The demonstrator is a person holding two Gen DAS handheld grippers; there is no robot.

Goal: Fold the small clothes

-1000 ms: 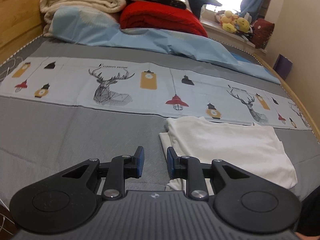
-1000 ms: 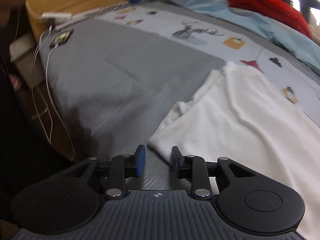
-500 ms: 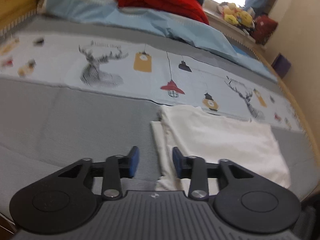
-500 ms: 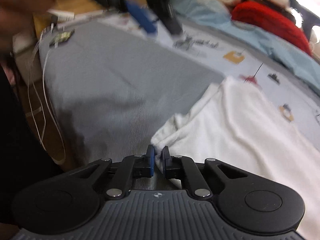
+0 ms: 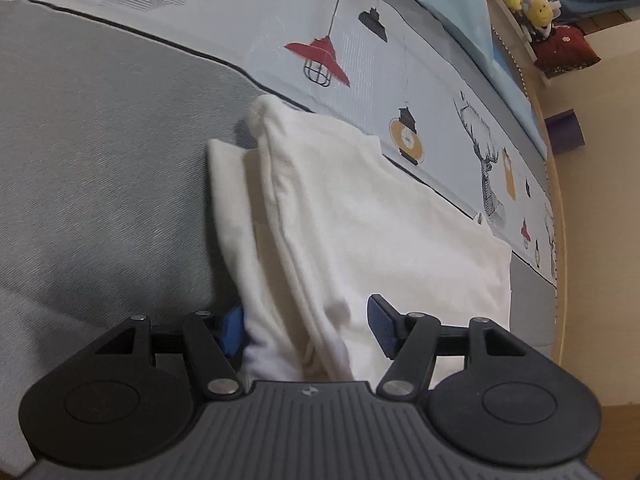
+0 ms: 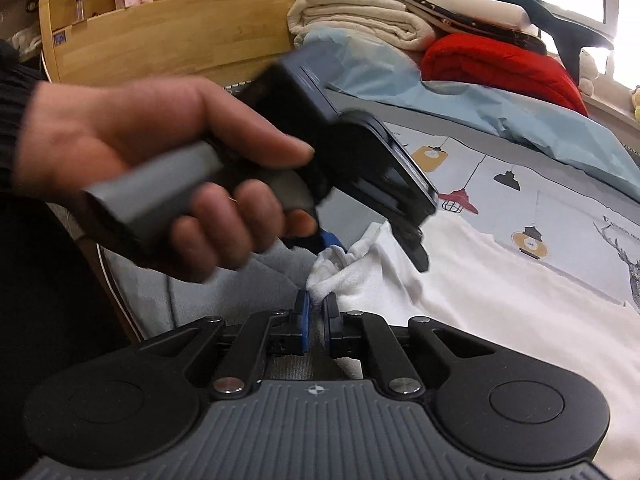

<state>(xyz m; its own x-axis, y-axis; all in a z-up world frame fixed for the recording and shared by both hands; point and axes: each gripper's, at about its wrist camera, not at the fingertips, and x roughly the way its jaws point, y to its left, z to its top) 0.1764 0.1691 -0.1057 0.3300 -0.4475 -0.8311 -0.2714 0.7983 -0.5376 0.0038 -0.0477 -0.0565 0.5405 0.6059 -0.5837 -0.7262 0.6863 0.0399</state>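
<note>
We see the left hand wrapped around its grey handle, tipping the left gripper steeply down over the near edge of the white garment lying on the grey bedspread. Its jaws have just been opening and stand spread, a bunched fold between them but unpressed. The right gripper is pinched tight on the garment's near corner.

One white garment on the bed; two grippers, left and right; one hand visible; one red blanket; one folded cream blanket; two deer prints, two red lamp prints, three yellow lantern prints on the sheet, left wrist view.
</note>
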